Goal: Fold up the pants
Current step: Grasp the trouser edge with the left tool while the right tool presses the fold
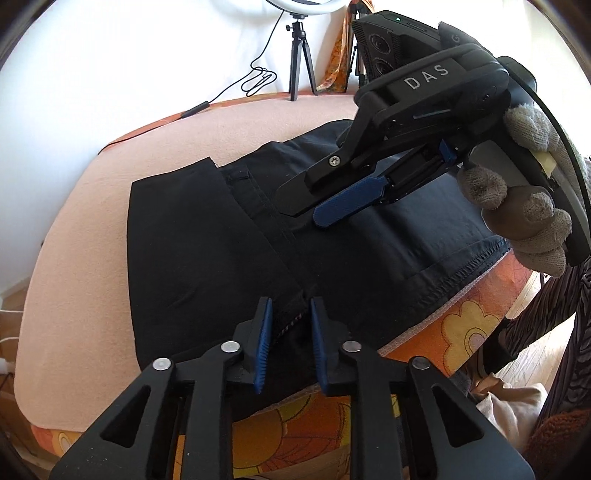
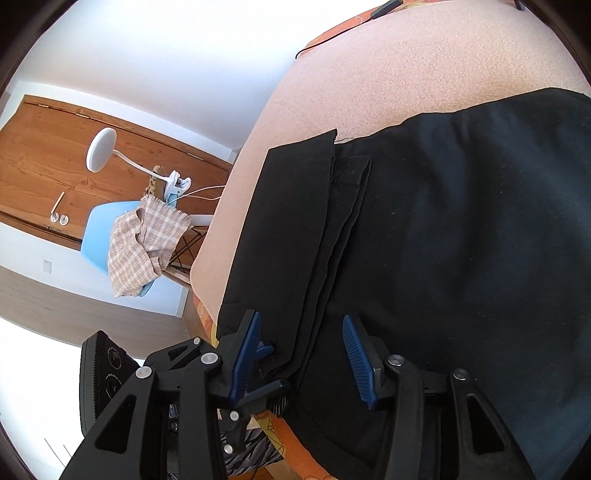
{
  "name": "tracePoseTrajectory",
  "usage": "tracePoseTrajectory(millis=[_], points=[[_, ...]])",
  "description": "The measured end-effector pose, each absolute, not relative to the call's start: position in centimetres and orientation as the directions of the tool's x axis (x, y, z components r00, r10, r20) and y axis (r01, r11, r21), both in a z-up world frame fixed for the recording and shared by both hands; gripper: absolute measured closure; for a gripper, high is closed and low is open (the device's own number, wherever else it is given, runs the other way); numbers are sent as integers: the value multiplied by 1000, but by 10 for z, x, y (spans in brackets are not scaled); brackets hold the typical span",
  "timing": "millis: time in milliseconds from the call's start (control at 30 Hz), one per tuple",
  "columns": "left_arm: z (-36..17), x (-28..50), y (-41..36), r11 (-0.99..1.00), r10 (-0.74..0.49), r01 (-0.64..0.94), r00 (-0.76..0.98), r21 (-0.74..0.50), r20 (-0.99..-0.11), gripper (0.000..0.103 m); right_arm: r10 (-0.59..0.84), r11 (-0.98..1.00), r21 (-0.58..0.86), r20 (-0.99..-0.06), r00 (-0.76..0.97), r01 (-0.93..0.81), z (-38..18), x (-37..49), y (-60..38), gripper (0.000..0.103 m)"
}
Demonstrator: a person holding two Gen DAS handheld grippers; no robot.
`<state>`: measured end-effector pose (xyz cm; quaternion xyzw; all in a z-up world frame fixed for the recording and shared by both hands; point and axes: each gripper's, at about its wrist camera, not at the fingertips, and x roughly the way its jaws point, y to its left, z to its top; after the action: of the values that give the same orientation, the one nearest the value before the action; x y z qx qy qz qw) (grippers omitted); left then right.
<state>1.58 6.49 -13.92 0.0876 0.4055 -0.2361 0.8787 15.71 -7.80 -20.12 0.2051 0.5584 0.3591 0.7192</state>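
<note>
Black pants (image 1: 221,236) on pink-blanketed bed (image 1: 81,221), wooden door (image 2: 55,155) behind; left gripper (image 1: 291,317) jaws pinch pants' near edge, right gripper (image 2: 299,339) jaws half-open above.

A room in a home is shown, set up for recording. A wooden door (image 2: 74,155) is seen in a white wall, with a light wood floor (image 2: 74,295) below it. A blue chair (image 2: 98,236) is draped with a checked cloth (image 2: 147,247), and a white clip-on lamp (image 2: 101,147) is fastened near it. The work surface is covered by a peach blanket (image 1: 74,240) laid over an orange flowered sheet (image 1: 465,328). A ring light (image 1: 299,7) on a small black tripod (image 1: 299,62) is placed at the far edge
</note>
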Motion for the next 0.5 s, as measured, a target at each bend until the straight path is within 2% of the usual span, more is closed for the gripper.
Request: tracePoseTrajectory(millis=[100,300,367,433,500], points=[[-136,21,77,878,-381,469,556,-99,-739,94,744,660,695,-657,121,-285,-202,159,-76,53],[-122,7,84,857,-462,485,572,-175,-678,95,744,658,692,-659,113,-297,-206,162,-65,52],[-120,6,88,842,-502,490,557,-227,-661,95,745,657,688,-656,122,-309,-207,163,-59,56],[-119,6,92,837,-518,484,555,-254,-651,95,732,669,667,-668,136,-327,-208,164,-55,73],[-119,5,94,842,-509,480,561,-244,-653,95,728,676,665,-670,146,-316,-210,166,-54,76]])
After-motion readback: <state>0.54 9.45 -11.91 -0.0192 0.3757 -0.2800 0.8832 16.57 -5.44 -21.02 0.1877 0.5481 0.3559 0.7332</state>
